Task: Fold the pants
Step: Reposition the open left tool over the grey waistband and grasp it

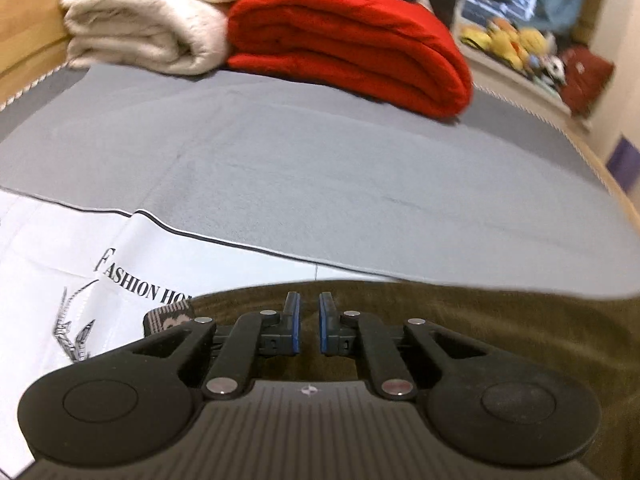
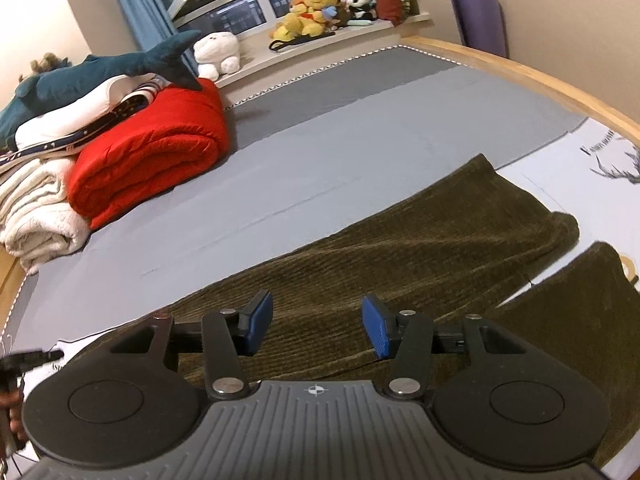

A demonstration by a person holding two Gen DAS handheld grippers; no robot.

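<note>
my left gripper (image 1: 309,322) hangs over the edge of the olive corduroy pants (image 2: 420,240); its blue pads (image 1: 295,320) stand nearly together with a narrow gap, and i cannot tell whether any cloth is pinched. my right gripper (image 2: 317,326) is partly open above the pants, nothing between its pads (image 2: 376,330). the pants lie spread on the bed, partly on a grey sheet (image 1: 320,168) and partly on a white printed cloth (image 1: 60,248), two legs apart at the far right in the right wrist view. a red folded blanket (image 2: 152,152) and a cream blanket (image 1: 148,20) sit well apart at the bed's far end. plush toys (image 2: 316,8) line the window sill.
</note>
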